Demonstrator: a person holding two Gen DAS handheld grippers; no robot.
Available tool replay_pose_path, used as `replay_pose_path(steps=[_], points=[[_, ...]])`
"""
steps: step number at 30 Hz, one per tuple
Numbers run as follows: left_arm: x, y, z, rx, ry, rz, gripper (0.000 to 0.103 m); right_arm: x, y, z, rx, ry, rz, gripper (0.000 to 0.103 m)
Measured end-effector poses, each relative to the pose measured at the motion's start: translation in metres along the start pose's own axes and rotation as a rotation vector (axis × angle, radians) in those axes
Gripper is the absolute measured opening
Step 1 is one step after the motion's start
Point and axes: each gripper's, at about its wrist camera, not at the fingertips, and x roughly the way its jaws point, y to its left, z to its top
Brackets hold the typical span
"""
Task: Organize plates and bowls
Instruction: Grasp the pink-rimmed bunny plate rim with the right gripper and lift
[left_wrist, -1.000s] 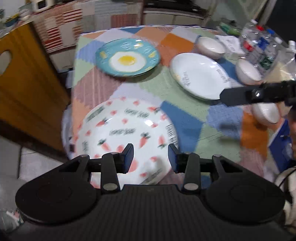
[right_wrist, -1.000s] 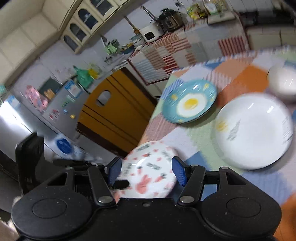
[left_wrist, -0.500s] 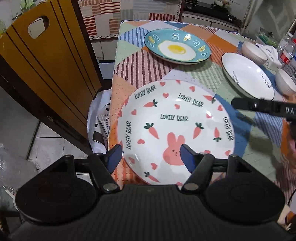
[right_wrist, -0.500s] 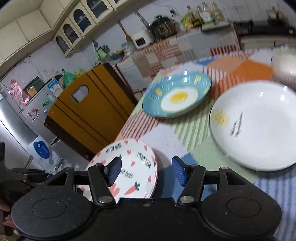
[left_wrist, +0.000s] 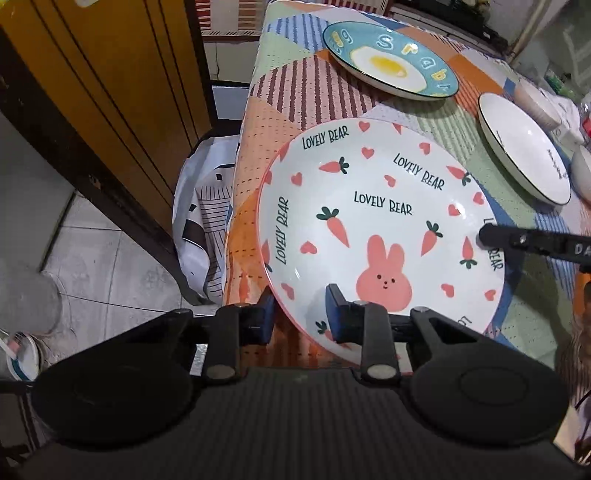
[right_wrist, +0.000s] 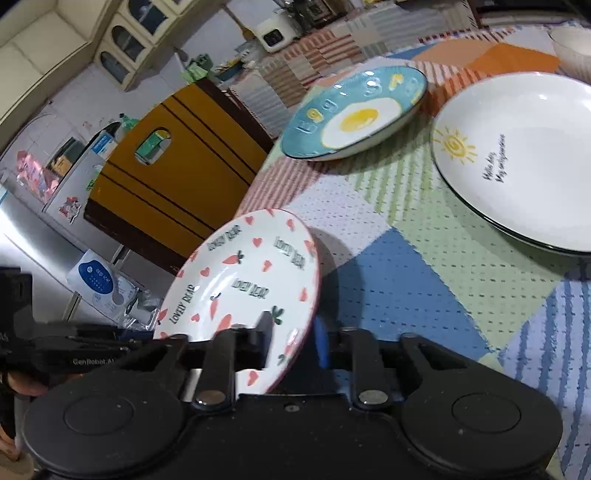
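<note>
left wrist view: the left gripper (left_wrist: 298, 313) was clamped on the near rim of the rabbit plate (left_wrist: 380, 229), one finger under the rim, one on top. the plate sat tilted at the near corner of the table (left_wrist: 295, 96). the egg plate (left_wrist: 389, 66) and white plate (left_wrist: 524, 147) lay farther back, apart.

right wrist view: the right gripper (right_wrist: 293, 341) was clenched on the rabbit plate's (right_wrist: 243, 295) edge, fingers either side. the plate was tilted. the egg plate (right_wrist: 354, 114) and white plate (right_wrist: 524, 162) rested flat on the table (right_wrist: 406, 258).

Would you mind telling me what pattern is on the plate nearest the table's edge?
White plate with pink bunny, carrots, hearts and "LOVELY BEAR" lettering; clearest in the left wrist view.
</note>
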Motion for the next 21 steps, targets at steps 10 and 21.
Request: replay_pose_path(steps=[10,21], points=[[0.002,-0.001,0.002,0.000,0.015,0.008,0.027,0.010,-0.008,0.004,0.045,0.059,0.009,0.019],[-0.012,-0.027,-0.012,0.074,-0.033,-0.028,0.028,0.009,-0.005,-0.002,-0.043,0.048,-0.005,0.017]])
